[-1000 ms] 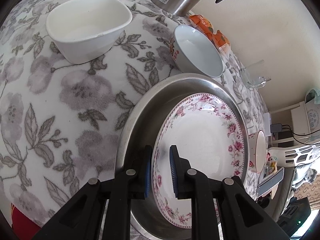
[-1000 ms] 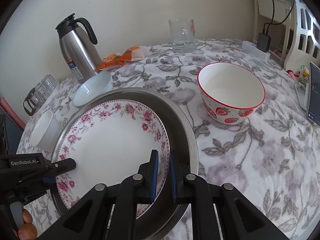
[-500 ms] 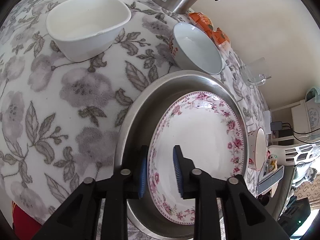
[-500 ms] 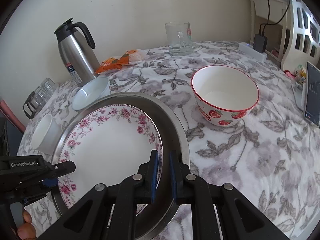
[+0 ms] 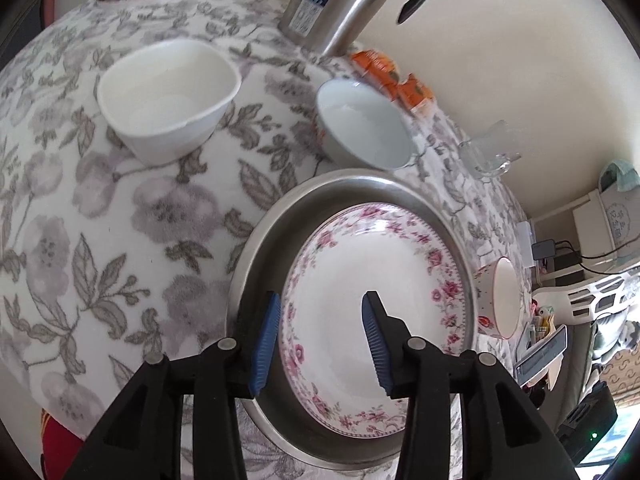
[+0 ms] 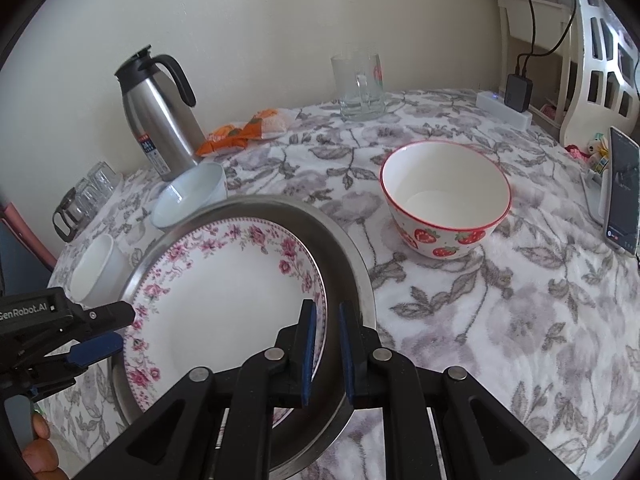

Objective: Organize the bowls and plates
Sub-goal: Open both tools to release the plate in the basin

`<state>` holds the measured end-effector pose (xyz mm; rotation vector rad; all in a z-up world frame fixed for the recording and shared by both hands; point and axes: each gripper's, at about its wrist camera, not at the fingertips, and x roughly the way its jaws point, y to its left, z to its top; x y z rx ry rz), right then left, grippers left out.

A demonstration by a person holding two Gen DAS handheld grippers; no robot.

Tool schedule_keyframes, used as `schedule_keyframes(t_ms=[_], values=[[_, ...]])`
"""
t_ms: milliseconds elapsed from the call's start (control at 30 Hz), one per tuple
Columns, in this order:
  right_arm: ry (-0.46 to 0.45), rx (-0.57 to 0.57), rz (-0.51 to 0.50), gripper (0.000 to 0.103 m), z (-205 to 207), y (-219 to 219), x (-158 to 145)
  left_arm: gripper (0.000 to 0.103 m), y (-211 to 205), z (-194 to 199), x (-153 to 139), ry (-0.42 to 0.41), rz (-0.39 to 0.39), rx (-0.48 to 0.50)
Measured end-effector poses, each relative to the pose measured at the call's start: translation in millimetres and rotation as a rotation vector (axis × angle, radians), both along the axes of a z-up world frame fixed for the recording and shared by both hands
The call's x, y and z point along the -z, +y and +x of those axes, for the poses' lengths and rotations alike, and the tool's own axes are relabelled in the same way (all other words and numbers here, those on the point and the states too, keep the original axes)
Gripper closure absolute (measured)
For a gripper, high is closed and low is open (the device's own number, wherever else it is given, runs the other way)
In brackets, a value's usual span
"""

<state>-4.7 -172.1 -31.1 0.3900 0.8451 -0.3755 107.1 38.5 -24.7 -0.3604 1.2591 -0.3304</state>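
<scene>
Plate [image 6: 224,304] in pan [image 6: 352,256]: my right gripper [image 6: 324,344] clamps near rim; my left gripper [image 5: 320,340], jaws just opening, straddles opposite rim without touching.

A plain cream wall [image 6: 260,20] rises behind the surface [image 6: 520,320], which wears a white cloth printed with grey flowers and leaves. At two o'clock in the right wrist view stands white slatted furniture [image 6: 600,60], black cables [image 6: 532,4] hanging beside it. Soft daylight fills the room
</scene>
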Motion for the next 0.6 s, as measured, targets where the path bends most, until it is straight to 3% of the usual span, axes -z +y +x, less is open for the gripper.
schedule_keyframes(t_ms=[233, 367, 533, 600], values=[[0.003, -0.014, -0.002, 0.088, -0.6, 3.1, -0.8, 0.051, -5.0, -5.0, -11.5, -0.049, 0.024, 0.021], [0.009, -0.011, 0.0, 0.055, -1.4, 2.2, 0.0, 0.046, -5.4, -5.1, -7.3, -0.027, 0.045, 0.012], [0.004, -0.015, -0.006, 0.043, -2.5, 2.2, -1.2, 0.044, -7.1, -5.5, -5.3, -0.025, 0.074, 0.009], [0.002, -0.017, -0.01, 0.041, -2.8, 2.5, -1.4, 0.025, -8.3, -6.0, -4.8, -0.034, 0.093, 0.006]])
